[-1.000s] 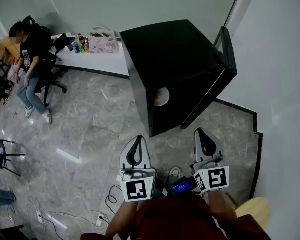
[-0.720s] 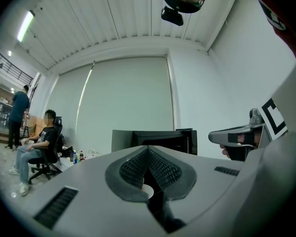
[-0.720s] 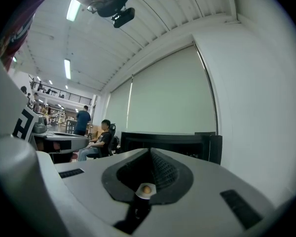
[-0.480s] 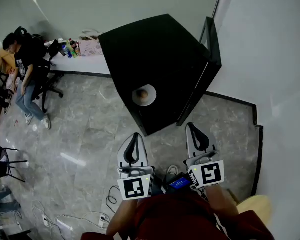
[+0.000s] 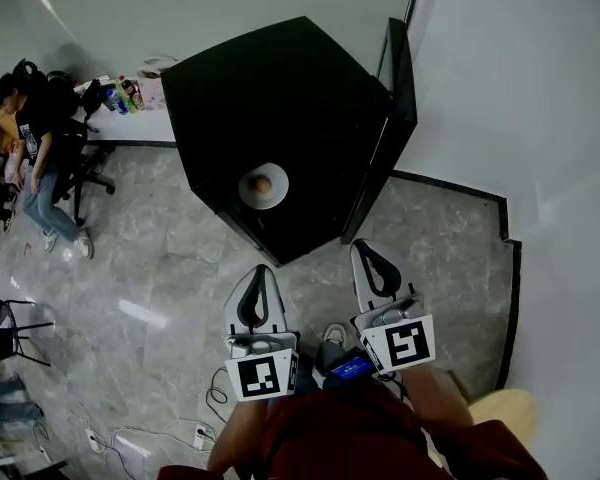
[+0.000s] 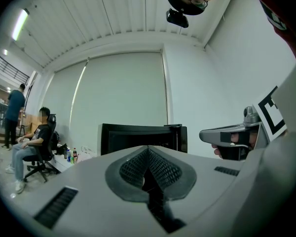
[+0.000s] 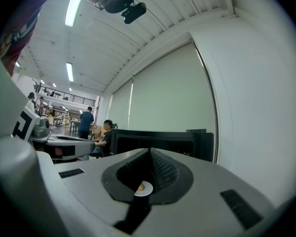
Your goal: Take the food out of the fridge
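Plainly, left gripper (image 5: 261, 271) and right gripper (image 5: 362, 247) show ribbed fingers (image 6: 161, 169) closed, empty; round white plate (image 5: 278, 197) inside boxy black fridge (image 5: 280, 98).

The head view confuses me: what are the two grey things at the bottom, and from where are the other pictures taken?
They are hand tools, each with two jaws: the left gripper and the right gripper. A person holds them. The head view comes from a camera on the person's head, looking down. The other two pictures come from a camera on each gripper, looking along its jaws. Both grippers are shut and hold nothing. Ahead stands a black fridge with its door open. Inside, a plate carries a small piece of food.
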Demonstrator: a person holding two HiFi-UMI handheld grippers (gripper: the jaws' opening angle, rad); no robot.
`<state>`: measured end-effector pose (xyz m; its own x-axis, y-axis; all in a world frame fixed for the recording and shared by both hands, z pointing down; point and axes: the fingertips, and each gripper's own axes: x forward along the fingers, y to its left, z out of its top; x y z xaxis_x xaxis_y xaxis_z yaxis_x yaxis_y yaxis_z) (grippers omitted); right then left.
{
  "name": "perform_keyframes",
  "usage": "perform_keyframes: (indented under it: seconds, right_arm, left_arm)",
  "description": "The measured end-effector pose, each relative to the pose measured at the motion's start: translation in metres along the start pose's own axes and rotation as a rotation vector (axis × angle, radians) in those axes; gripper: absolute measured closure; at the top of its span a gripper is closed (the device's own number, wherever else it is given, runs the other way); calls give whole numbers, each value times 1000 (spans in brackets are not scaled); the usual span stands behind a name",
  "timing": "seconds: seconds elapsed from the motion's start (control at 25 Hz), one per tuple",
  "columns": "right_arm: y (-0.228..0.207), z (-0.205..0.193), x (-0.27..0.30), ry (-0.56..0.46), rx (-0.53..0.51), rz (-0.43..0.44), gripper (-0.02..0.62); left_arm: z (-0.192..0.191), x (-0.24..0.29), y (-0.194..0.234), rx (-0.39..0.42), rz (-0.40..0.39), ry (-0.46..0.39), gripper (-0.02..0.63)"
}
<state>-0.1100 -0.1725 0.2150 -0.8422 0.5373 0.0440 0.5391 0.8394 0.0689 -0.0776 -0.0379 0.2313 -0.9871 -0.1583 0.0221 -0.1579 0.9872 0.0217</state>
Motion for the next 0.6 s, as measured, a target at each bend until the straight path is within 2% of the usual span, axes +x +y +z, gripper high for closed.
perform_keyframes:
  seconds: [0.12, 0.32, 0.6]
  right_arm:
    - [-5, -1, 3, -9, 20, -22, 571]
    - [0, -23, 12, 49, -17, -25, 571]
    - [9, -42, 35, 30, -6, -52, 571]
  left_arm:
    - [-1, 10, -5, -6, -22, -1, 594]
    - [-7, 23, 0, -13, -52, -11, 594]
    - [-32, 34, 24, -15, -39, -18, 594]
